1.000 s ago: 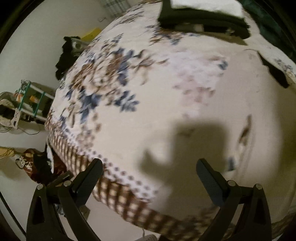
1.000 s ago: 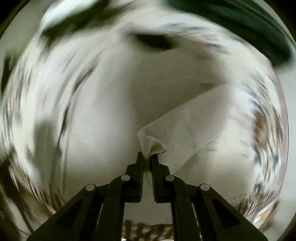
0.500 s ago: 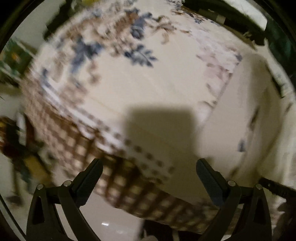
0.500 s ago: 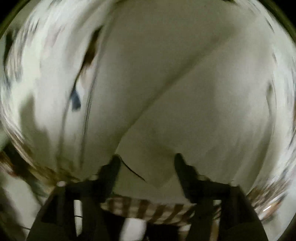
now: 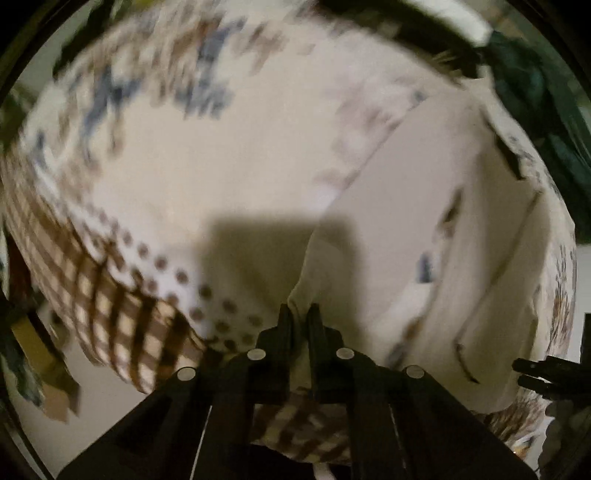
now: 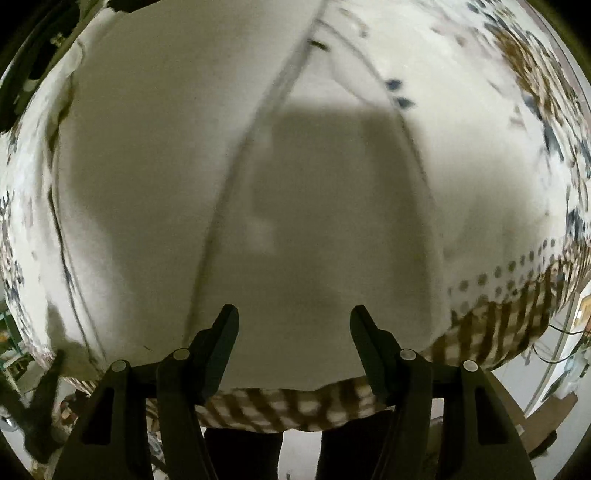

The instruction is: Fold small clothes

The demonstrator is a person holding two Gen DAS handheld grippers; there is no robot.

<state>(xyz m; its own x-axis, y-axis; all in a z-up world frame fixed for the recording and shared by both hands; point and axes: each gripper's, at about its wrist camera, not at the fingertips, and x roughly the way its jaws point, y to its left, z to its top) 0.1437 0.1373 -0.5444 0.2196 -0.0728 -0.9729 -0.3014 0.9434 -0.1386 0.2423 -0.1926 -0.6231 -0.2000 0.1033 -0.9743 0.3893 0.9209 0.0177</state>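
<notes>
A soft, plain cream cloth garment (image 5: 424, 229) is spread flat on a flowery bed cover with a brown checked edge (image 5: 122, 206). A corner of it is pinched by the left gripper (image 5: 299, 314), whose black fingers are pressed together. In the right view, the right gripper (image 6: 293, 317) is seen spread wide over the garment (image 6: 155, 177), holding nothing. Only the left view shows dark folded clothes (image 5: 417, 29) far back, blurred.
</notes>
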